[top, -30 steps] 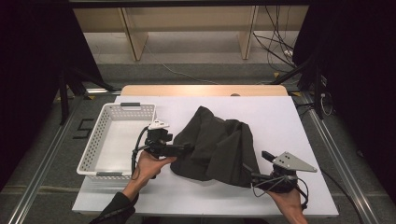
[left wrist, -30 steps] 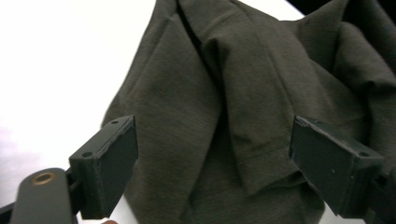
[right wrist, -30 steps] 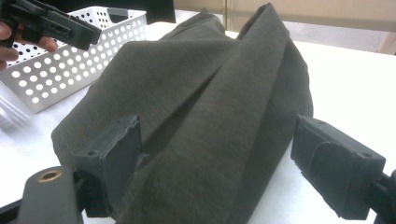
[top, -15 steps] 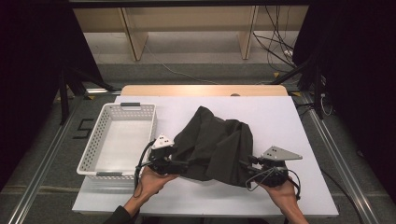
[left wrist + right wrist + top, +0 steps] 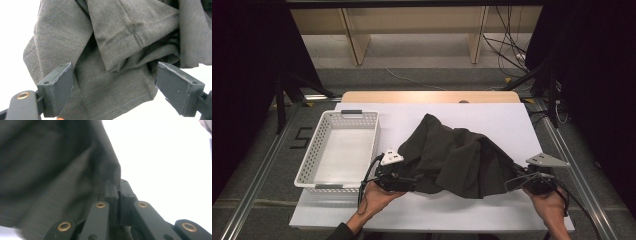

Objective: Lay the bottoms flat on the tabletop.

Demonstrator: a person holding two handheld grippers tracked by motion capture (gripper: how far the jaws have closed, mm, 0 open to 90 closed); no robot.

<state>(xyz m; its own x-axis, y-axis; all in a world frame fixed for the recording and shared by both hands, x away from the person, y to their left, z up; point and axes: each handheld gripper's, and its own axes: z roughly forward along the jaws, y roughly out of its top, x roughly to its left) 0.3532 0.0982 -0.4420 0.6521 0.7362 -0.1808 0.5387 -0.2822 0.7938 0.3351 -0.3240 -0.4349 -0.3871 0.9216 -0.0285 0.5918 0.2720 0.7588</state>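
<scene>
Left hand (image 5: 374, 197): enters from the bottom edge of the high view, left of centre, forearm angled up and to the right, palm wrapped under its tool.

Left gripper (image 5: 113, 93): jaws spread wide, released; in its own view the two grey pads (image 5: 60, 87) stand at lower left and lower right with cloth lying between them, neither pad pressing it. In the high view it sits at lower centre-left (image 5: 404, 179), grey plate uppermost.

Right hand (image 5: 551, 205): lower right corner of the high view, wrist at the bottom edge, tool pointing left.

Right gripper (image 5: 118, 192): jaws clenched together on a fold of the garment's edge, centre bottom of its own view. In the high view it meets the cloth's right tip (image 5: 522, 176).

Dark grey garment (image 5: 454, 157): crumpled, centre of the high view, on the white table (image 5: 492, 120), stretched between both grippers; a stitched hem shows in the upper half of the left gripper view (image 5: 130, 32).

White perforated basket (image 5: 312, 150): left of the frame, just beside the left gripper, apart from the garment.

Wooden shelf legs (image 5: 352, 35): upper part of the frame, beyond the table.
</scene>
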